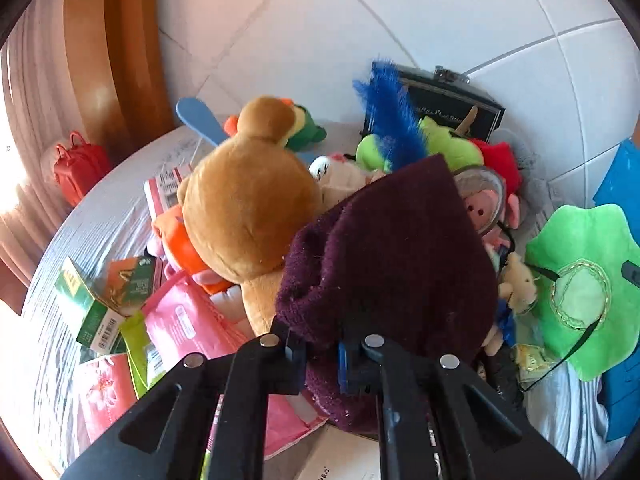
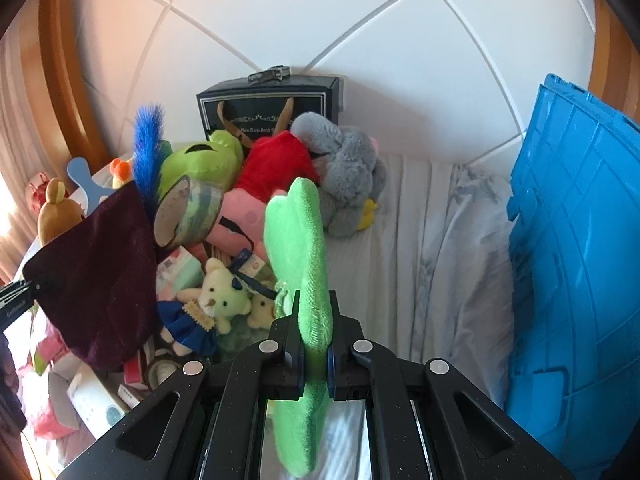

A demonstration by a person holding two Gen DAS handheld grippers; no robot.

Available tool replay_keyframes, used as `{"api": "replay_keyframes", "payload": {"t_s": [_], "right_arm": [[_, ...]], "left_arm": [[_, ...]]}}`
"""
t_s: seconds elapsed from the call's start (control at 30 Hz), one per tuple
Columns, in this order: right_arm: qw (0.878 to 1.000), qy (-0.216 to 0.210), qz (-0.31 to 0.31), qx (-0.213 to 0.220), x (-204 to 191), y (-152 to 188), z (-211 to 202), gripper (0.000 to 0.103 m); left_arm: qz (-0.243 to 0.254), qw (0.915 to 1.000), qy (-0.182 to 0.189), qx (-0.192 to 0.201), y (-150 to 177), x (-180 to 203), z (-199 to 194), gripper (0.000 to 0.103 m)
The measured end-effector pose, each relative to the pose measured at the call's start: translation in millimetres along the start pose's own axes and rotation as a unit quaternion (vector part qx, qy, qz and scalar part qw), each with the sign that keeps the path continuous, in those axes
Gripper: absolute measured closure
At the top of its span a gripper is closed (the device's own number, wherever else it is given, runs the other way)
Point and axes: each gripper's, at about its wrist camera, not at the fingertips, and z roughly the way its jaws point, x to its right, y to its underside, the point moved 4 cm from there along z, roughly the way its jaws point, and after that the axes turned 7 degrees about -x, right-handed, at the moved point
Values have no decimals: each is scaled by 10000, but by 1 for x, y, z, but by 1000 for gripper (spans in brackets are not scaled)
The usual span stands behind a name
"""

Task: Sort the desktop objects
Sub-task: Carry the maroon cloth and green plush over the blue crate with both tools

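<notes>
Above the messy toy pile (image 2: 224, 216) on the table, my left tongs (image 1: 320, 354) pinch the purple cloth (image 1: 396, 248) and my right tongs (image 2: 313, 350) pinch the green plush (image 2: 298, 248), and the hanging cloth could snag the brown bear (image 1: 248, 196) and tip it

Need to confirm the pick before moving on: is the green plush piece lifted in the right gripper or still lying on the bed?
Lifted: the right gripper is shut on the green plush piece, holding it edge-up above the bedsheet.
</notes>
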Motion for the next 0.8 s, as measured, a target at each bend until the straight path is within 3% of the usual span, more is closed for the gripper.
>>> {"api": "replay_keyframes", "payload": {"t_s": [0.4, 0.6, 0.8], "right_arm": [[9928, 324, -188, 1141, 1, -41, -127, 96], [9838, 389, 14, 1750, 28, -63, -212, 96], [9723, 755, 323, 2188, 89, -80, -297, 96]], "left_arm": [[545, 9918, 295, 1120, -50, 42, -135, 93], [1053, 9798, 645, 1571, -79, 89, -202, 93], [1661, 9611, 1001, 1964, -103, 174, -262, 93]]}}
